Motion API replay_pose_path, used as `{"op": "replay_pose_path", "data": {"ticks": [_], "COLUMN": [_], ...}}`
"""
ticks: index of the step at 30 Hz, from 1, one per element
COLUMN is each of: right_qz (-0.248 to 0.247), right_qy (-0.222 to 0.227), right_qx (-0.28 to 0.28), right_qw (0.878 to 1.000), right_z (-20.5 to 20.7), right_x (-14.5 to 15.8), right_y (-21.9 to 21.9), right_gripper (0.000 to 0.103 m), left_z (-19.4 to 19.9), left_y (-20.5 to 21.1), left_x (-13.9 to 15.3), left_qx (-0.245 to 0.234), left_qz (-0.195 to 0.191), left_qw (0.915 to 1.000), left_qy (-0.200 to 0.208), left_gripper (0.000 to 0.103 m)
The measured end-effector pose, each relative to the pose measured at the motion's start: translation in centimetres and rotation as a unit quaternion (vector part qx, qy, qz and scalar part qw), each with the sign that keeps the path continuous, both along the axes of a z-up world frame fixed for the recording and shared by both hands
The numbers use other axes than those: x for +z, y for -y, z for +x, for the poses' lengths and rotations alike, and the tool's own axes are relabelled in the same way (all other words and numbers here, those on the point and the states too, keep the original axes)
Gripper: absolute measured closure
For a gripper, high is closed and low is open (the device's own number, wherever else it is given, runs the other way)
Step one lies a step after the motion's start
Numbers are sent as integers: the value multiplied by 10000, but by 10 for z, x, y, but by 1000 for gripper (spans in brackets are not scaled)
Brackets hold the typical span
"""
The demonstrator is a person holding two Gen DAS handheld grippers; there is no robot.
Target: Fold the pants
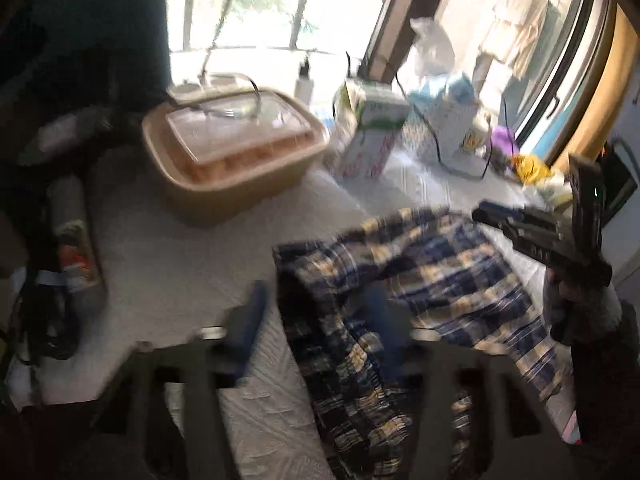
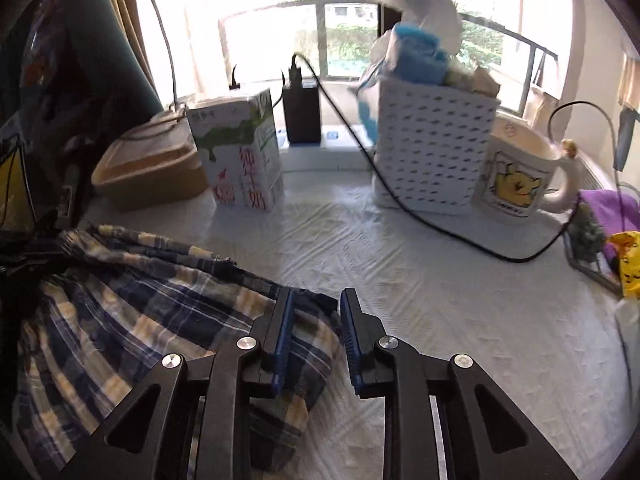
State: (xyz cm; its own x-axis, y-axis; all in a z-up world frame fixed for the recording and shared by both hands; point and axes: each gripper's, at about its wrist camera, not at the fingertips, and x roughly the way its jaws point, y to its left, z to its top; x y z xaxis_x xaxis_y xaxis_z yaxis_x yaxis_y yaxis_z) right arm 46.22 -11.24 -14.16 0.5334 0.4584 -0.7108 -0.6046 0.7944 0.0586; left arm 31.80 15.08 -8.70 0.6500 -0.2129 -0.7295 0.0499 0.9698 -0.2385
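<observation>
The pants (image 1: 420, 288) are blue, navy and cream plaid, lying bunched on the white cloth-covered table (image 1: 180, 264). In the left wrist view, which is blurred, my left gripper (image 1: 316, 312) is open with its fingers astride the near left edge of the pants. My right gripper (image 1: 486, 214) shows at the right, over the far edge of the pants. In the right wrist view the pants (image 2: 132, 316) fill the lower left. My right gripper (image 2: 316, 312) is open, its left finger (image 2: 282, 332) over the pants' right edge, its right finger over bare cloth.
At the back stand a tan lidded container (image 1: 232, 148), a milk carton (image 2: 240, 148), a black box (image 2: 302, 114), a white basket (image 2: 432, 144) and a yellow-bear mug (image 2: 520, 172). A black cable (image 2: 440, 224) trails across the table. Purple and yellow items (image 2: 624, 236) lie right.
</observation>
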Motion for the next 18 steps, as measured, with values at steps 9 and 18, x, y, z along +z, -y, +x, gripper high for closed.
{"op": "replay_pose_path", "data": {"ticks": [9,18], "right_qz": [-24,-664], "right_qy": [1,122], "right_qx": [715,859], "right_qw": [9974,9940], "right_z": [-34,-42], "right_x": [9,-26], "right_y": [-22,-30], "right_gripper": [79,79], "left_z": [33,40], "left_y": [-6,-21], "left_x": [-31,-48], "left_qx": [95,314], "left_qz": [307,338], "left_qw": [9991,9983], "left_qy": [-288,-366], "left_gripper": [37,34]}}
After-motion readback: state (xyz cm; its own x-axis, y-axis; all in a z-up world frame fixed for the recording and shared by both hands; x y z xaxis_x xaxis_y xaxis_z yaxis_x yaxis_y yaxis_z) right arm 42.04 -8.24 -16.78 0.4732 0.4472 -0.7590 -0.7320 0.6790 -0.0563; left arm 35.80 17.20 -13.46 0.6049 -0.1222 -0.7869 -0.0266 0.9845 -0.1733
